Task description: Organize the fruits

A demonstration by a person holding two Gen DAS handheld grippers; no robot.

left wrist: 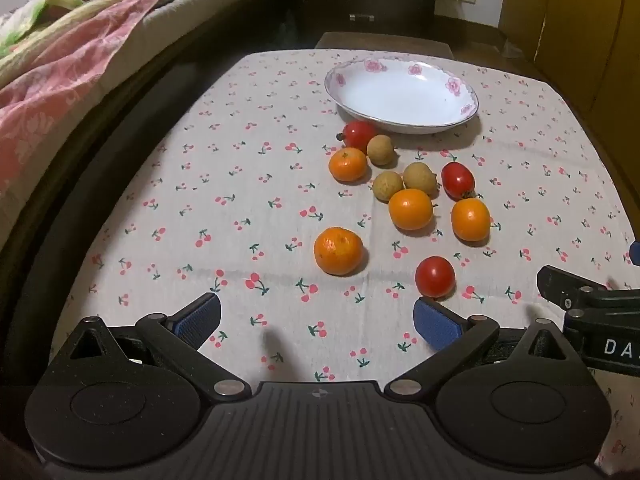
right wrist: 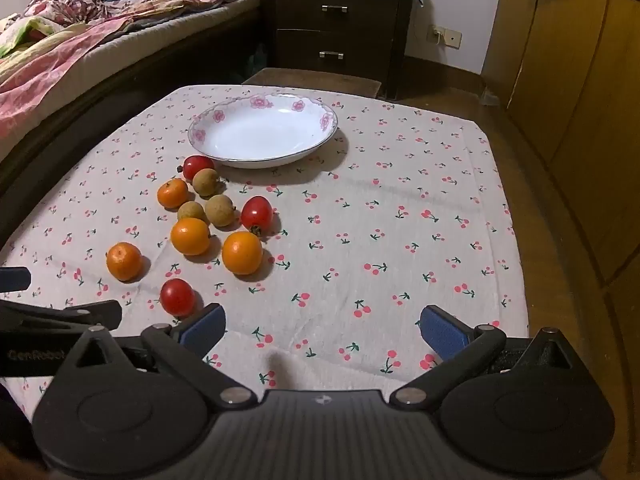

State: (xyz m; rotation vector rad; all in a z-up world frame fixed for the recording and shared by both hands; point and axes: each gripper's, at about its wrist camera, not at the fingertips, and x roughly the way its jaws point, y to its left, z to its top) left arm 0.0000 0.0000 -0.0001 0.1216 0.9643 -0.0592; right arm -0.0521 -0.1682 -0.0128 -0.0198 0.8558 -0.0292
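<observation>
Both units idle over the near edge of the desk, which wears a pale cloth printed with red cherries. Left hand-held gripper: blue pads spread as wide as they go, nothing between them. Right hand-held gripper: same, spread and empty. Fruit is loose on the cloth, none yet in the white shallow dish with pink flower rim, which sits toward the far edge, empty. Between dish and grippers: four round orange citrus fruits, three small red tomatoes, three tan-brown round longans, clustered mid-desk, several touching or just beside each other. Closest piece is the round red tomato nearest the near edge; in the left wrist view it lies just ahead of the left gripper's right-hand pad, slightly outside the gap. In the right wrist view the same tomato sits just ahead of that gripper's left-hand pad, also off-centre. So it lies between the two grippers, about equally near to both; cannot call a clear winner. It's near-spherical, no long axis to align to. The lone dimpled orange mandarin stands apart from the cluster, ahead and nearly centred on the left gripper, so I'd judge it the cleaner left-side pick. Either needs a short forward reach and a small sideways shift to centre the jaws.
</observation>
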